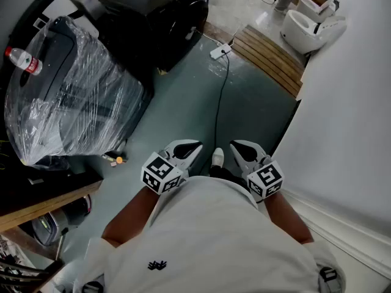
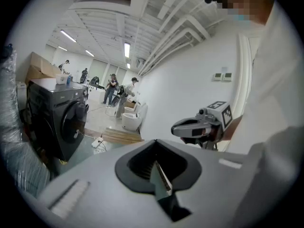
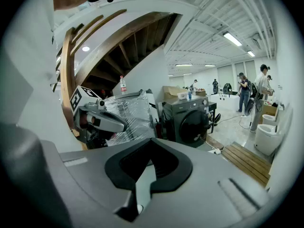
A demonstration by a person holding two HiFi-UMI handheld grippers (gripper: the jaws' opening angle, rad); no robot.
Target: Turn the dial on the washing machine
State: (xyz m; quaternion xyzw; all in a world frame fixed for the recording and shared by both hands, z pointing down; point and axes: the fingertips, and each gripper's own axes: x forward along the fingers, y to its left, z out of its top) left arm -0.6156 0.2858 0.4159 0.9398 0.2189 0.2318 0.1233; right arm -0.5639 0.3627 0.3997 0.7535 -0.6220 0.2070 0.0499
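Left gripper (image 1: 188, 149), right gripper (image 1: 240, 146): jaws fully closed, nothing held, side by side; washing machine (image 1: 168, 23) well apart across floor (image 1: 195, 102)

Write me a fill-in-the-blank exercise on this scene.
1. The bottle sits on an appliance wrapped in clear ____.
2. The left gripper and right gripper are both ____ and empty.
3. The slatted platform near the toilet is made of ____.
Missing words: plastic; shut; wood.
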